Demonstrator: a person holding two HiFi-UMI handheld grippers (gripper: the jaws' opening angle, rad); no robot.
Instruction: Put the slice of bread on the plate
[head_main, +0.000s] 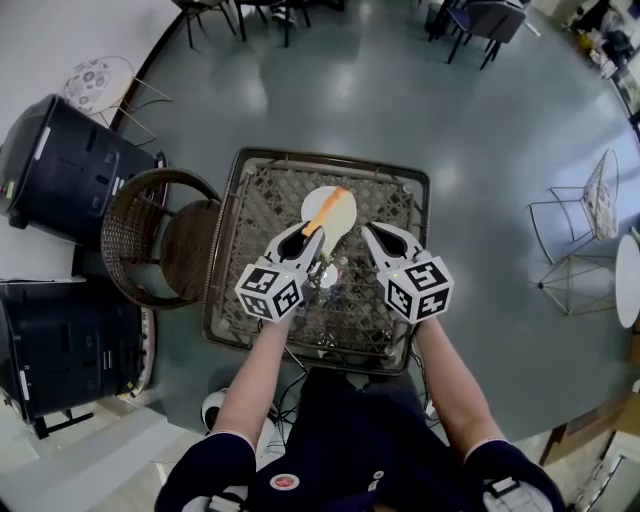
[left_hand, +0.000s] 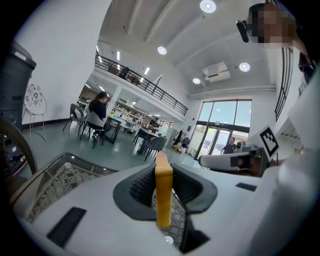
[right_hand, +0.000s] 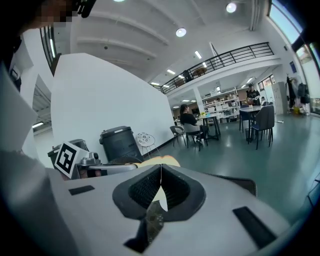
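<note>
Seen from above, a grey-green floor fills a wide hall. At its centre stands a square table (head_main: 330, 158) with a dark frame and a woven lattice top. A round wicker chair (head_main: 150, 240) sits just beside the table's left edge. Two large black bins (head_main: 60, 165) stand further left, by the wall.

A person's two bare forearms reach up from the bottom of the head view. Each hand holds a white gripper that carries a cube with black square markers.

A round white plate (head_main: 347, 218) lies near the middle of the table. The tips of both grippers point at it from the near side.

The left gripper (head_main: 312, 233) is clenched on the slice of bread (head_main: 328, 208). In the head view the slice stands on edge and runs diagonally across the plate, its orange crust uppermost. It is over the plate, but whether it touches the plate cannot be told.

In the left gripper view, the slice of bread (left_hand: 163, 200) shows edge-on as a narrow yellow bar, upright. It is pinched between the two dark ribbed pads of the left gripper (left_hand: 163, 172) and rises above them.

The right gripper (head_main: 372, 233) is just right of the slice and apart from it. In the right gripper view, the right gripper (right_hand: 161, 182) has its jaws pressed together with nothing between them. The slice's pale top (right_hand: 161, 160) shows just beyond the jaws.
</note>
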